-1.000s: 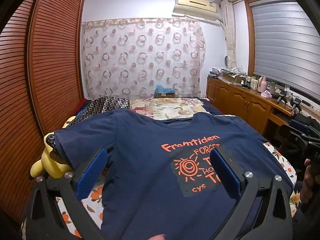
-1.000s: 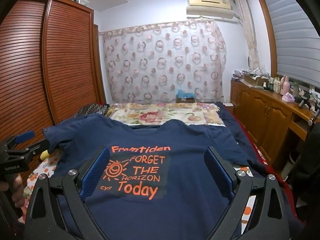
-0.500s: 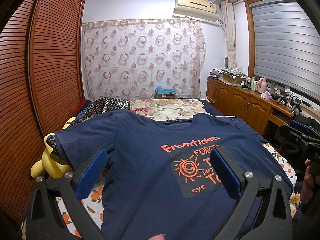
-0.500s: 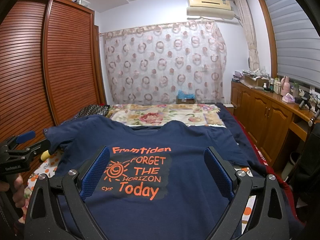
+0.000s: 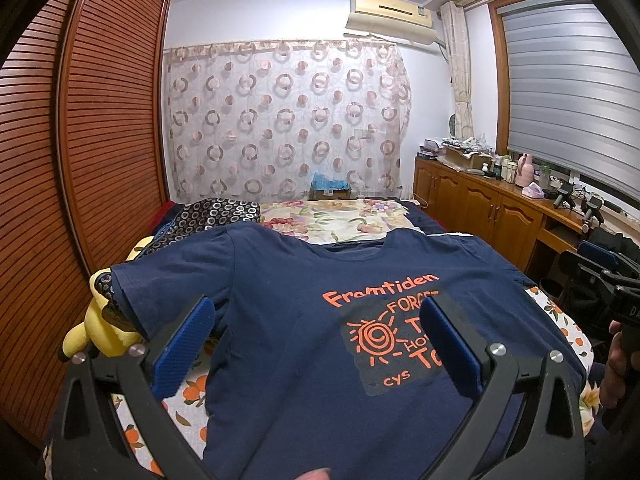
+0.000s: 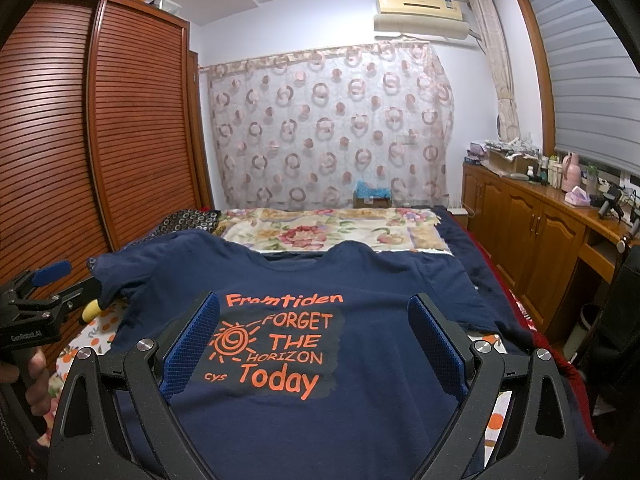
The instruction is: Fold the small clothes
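Fingers (image 5: 188, 344) spread above navy T-shirt (image 5: 304, 312)

The left gripper's right finger (image 5: 448, 344) covers half the T-shirt (image 5: 304, 320) print. Shirt hem's cut off at the bottom edge.

The t-shirt (image 6: 360, 280) is navy with orange lettering and an orange sun on a darker patch. The bed sheet (image 5: 188, 404) is white with what look like orange fruits; the curtain (image 6: 328, 128) bears pinkish rings, and the fingers (image 6: 192, 344) have blue pads.

A home bedroom — bed (image 6: 336, 232), louvred wardrobe (image 6: 100, 140), curtain (image 6: 332, 124), air conditioner (image 6: 420, 14).
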Motion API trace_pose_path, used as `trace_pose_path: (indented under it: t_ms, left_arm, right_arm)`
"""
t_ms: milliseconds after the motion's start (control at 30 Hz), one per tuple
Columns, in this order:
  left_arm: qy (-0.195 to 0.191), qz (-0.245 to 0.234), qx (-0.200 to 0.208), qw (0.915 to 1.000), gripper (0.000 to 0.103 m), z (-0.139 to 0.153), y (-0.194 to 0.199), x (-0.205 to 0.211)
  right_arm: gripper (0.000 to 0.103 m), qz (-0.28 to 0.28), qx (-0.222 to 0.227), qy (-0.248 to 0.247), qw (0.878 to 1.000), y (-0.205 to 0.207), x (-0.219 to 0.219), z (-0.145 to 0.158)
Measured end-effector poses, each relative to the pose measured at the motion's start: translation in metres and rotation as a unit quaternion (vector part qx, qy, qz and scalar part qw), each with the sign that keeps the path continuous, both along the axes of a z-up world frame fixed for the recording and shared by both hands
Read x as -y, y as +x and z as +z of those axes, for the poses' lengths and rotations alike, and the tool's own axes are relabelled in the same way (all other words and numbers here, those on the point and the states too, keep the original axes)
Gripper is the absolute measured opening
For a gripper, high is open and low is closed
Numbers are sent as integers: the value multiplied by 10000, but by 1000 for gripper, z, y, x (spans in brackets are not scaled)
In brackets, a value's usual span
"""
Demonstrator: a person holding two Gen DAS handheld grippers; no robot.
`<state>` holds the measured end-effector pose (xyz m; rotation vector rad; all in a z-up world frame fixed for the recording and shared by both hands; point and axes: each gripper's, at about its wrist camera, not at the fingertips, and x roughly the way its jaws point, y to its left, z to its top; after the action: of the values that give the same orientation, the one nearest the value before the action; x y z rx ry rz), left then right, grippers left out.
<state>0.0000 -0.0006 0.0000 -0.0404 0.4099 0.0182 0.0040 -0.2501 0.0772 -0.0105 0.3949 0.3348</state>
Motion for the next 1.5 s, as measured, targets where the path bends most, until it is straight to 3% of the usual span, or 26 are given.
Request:
trace_pose_path:
  t_ms: [200,1500]
  left_arm:
    - [18,2,17,10000,103,11,-1,-4]
    - [48,5,52,10000,103,13,-5,-2]
  right_arm:
    - [97,-1,6,-4,10000,0,-1,1]
    - [97,8,-7,-8,10000,-1,-4,5]
